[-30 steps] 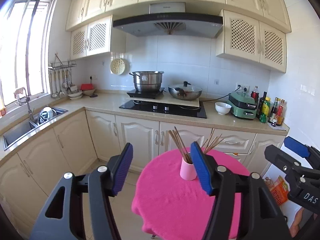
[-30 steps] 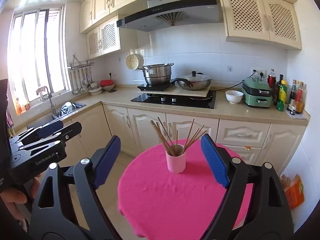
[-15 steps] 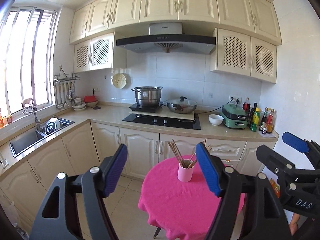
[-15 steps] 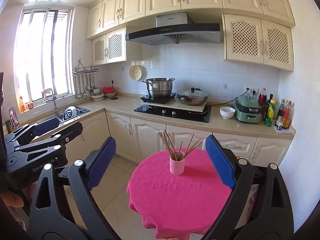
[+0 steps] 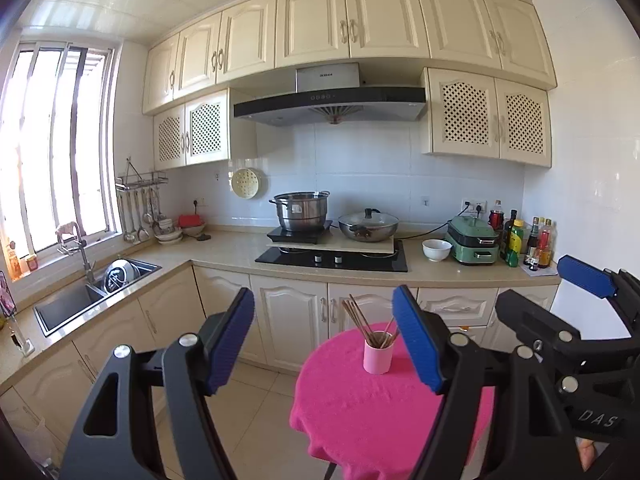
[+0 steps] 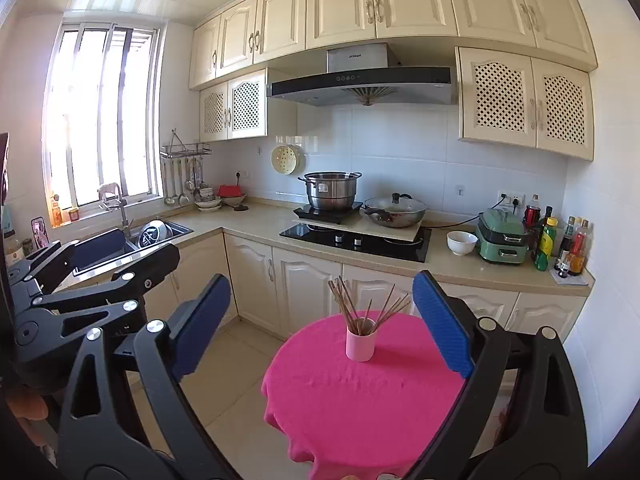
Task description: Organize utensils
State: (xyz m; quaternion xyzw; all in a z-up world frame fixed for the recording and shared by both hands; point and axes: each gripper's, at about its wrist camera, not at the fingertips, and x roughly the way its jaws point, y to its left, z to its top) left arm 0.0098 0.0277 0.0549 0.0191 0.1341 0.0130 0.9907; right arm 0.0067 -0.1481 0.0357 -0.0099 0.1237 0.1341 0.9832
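1. Cream cabinets (image 5: 384, 20) and a tan counter (image 5: 224, 248) wrap the kitchen behind a small round table with a pink cloth (image 5: 360, 408).
2. My left gripper (image 5: 324, 340) hangs in the air with its blue pads (image 5: 230, 340) wide apart and nothing between them.
3. My right gripper (image 6: 320, 320) is spread just as wide, also holding nothing; it shows in the left view at about 3 o'clock.
4. Seen from the right gripper, the pink cup (image 6: 360, 344) stands upright on the cloth near the table's far edge, at about 12 o'clock between the pads, well apart from them.
5. Wooden chopsticks (image 6: 352, 304) stand in the cup, fanned out to both sides.
6. Beyond the table at 12 o'clock, a steel pot (image 6: 332, 190) and a lidded pan (image 6: 394, 210) sit on the stove (image 6: 356, 240) under the hood (image 6: 360, 84).
7. At 2 o'clock on the counter are a white bowl (image 6: 461, 242), a green cooker (image 6: 502, 240) and a cluster of bottles (image 6: 560, 244).
8. At 10 o'clock lie the sink (image 6: 160, 232) and the window (image 6: 100, 120).
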